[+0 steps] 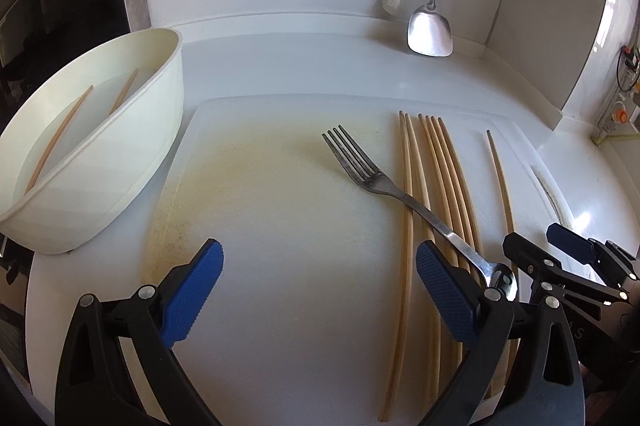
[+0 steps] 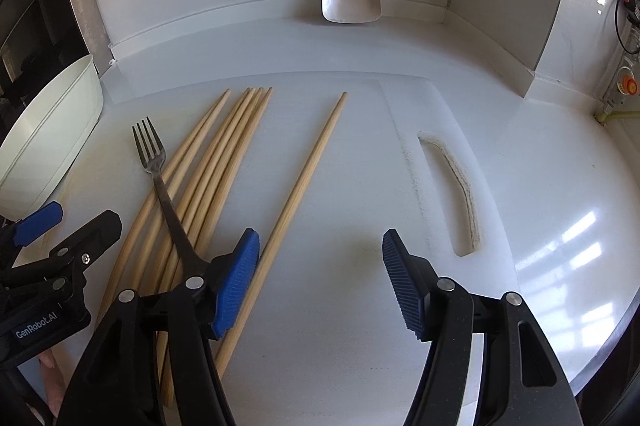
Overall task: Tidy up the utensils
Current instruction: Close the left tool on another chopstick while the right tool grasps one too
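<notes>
nothing is held: the left gripper (image 1: pixel 318 296) and right gripper (image 2: pixel 320 282) are both spread above the cutting board (image 1: pixel 280 226). a fork (image 1: pixel 384 185) is laid across the chopsticks (image 1: pixel 436 185) (two already in the bowl (image 1: pixel 132 145)); lifting the fork off seems called for next.

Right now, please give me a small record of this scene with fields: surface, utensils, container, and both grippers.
surface: white cutting board
utensils: fork lying across a bundle of chopsticks; single chopstick apart
container: white tub with two chopsticks inside
left gripper: open, empty
right gripper: open, empty
wall: metal spatula hanging
</notes>
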{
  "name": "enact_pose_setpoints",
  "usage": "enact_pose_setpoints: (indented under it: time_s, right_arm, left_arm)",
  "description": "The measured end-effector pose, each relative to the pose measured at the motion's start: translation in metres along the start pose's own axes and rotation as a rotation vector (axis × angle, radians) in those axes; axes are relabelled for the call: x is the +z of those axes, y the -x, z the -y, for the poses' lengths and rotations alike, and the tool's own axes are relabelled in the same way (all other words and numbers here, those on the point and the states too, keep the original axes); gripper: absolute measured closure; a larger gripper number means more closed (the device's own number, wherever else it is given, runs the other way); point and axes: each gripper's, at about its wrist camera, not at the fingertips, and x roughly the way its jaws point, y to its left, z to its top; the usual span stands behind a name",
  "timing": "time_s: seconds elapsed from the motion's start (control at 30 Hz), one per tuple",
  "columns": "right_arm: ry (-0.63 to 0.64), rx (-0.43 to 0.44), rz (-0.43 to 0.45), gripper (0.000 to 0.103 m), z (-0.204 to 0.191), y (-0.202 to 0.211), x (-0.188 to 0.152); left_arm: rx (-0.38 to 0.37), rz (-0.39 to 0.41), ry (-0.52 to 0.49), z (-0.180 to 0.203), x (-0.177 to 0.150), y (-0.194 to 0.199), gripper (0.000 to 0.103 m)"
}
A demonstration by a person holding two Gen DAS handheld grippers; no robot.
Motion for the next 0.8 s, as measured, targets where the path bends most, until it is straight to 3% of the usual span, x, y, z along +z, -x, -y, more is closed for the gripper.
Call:
enact_pose_setpoints:
  time_s: [0.57,0.67,0.8]
  right_arm:
    - [0.024,0.01,0.014,0.042,0.008,0.0,0.002]
    - [0.038,0.021,0.029,0.042,0.007,0.0,0.004]
    - [0.053,0.033,0.055,0.045,0.005,0.0,0.002]
  left_arm:
    - [0.025,-0.025,-0.061,0.011,-0.007,-0.013,0.007]
    - [0.018,-0.01,-0.067,0.012,-0.007,-0.011,0.014]
    - [-0.004,0.021,-0.1,0.021,-0.009,-0.006,0.04]
